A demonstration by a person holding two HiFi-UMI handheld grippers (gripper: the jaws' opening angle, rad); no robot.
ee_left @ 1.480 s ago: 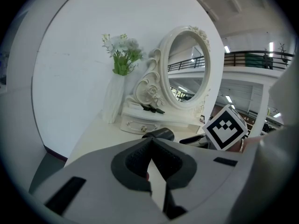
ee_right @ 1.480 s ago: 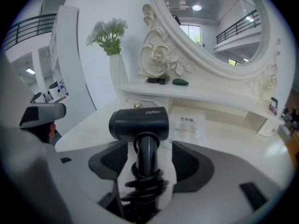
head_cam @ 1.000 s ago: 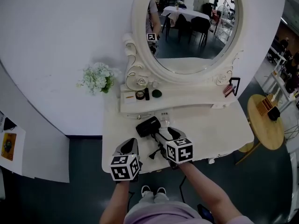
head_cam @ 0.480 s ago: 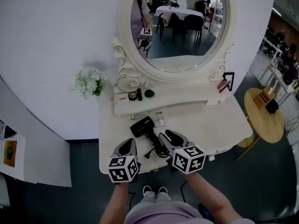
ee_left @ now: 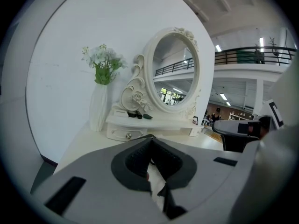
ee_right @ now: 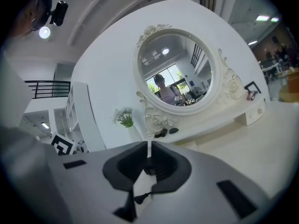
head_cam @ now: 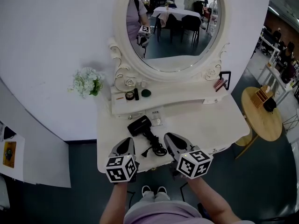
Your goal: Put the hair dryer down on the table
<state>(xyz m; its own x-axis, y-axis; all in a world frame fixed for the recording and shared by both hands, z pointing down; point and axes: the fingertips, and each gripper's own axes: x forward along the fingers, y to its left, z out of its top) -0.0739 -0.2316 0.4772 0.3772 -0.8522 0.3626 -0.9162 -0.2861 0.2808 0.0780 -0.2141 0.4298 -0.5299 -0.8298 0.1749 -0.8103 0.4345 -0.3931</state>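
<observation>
Right claw (head_cam: 168,137), just closed empty, has backed off the hair dryer (head_cam: 139,125) beside it.

Black hair dryer (head_cam: 140,125) lies on white table (head_cam: 208,124).

One hair dryer (head_cam: 139,125), one mirror (head_cam: 173,27) (oval), one flower bunch (head_cam: 86,82).

Oval mirror (head_cam: 174,29) centre; white flowers (head_cam: 87,82) left; round wooden stand (head_cam: 259,125) right.
</observation>
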